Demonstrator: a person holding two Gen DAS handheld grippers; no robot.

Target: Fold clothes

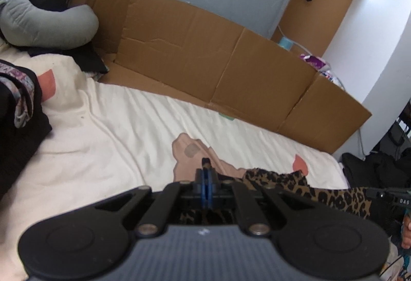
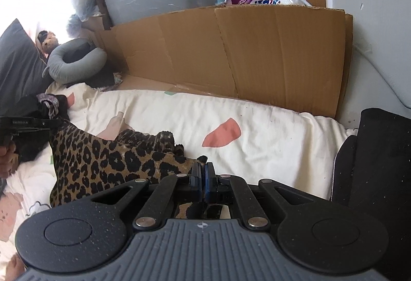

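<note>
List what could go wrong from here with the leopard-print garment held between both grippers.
1. Both the left gripper and the right gripper pinch only thin edges of the leopard-print garment; an edge may slip out.
2. The middle of the garment sags bunched onto the white bedsheet, so a fold could come out creased.
3. The dark clothes pile lies close by on the sheet; the garment might drag into it.

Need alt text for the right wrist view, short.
The right hand-held gripper is shut on an edge of a leopard-print garment lifted over a white bedsheet. The left hand-held gripper holds the garment's far end at the frame's left; flattened cardboard stands behind the bed.
</note>
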